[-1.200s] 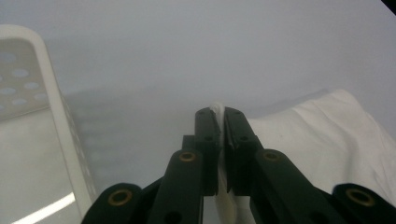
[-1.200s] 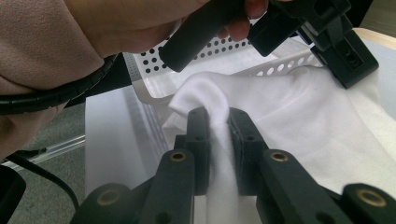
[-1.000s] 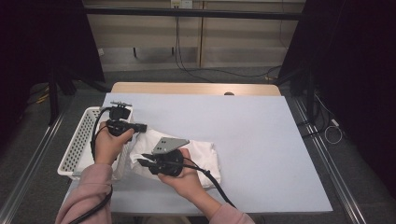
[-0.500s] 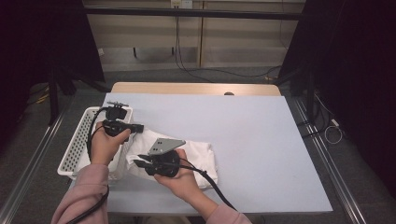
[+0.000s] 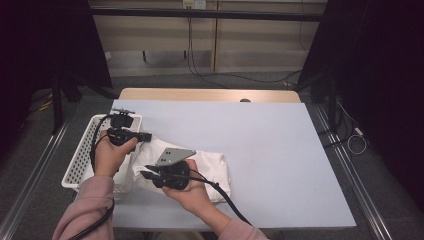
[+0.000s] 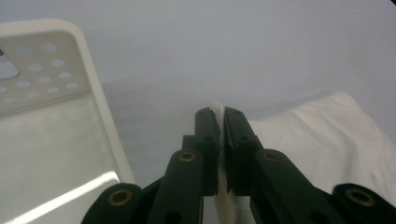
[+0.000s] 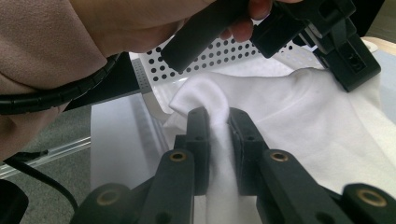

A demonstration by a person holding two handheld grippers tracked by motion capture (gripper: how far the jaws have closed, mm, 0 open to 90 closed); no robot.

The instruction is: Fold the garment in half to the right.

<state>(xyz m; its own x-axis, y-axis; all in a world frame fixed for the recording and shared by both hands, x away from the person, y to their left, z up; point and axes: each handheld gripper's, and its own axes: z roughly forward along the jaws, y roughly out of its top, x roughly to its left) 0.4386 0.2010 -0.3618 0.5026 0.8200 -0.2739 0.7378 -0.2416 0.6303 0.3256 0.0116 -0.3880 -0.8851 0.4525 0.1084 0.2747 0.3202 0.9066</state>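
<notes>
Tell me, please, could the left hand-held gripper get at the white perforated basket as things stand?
Probably not freely: the left hand-held gripper sits right beside the white perforated basket, but its jaws are shut on the white cloth, which the right hand-held gripper also pinches.

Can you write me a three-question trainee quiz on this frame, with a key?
1. True or false: the left gripper is shut on the white cloth.
2. What stands at the table's left edge? A. a perforated white basket B. a metal bucket C. a cardboard box
3. What does the right gripper pinch between its jaws?

Key
1. True: a thin fold of cloth shows between its closed jaws in the left gripper view.
2. A.
3. A bunched fold of the same white cloth, seen in the right gripper view.
</notes>
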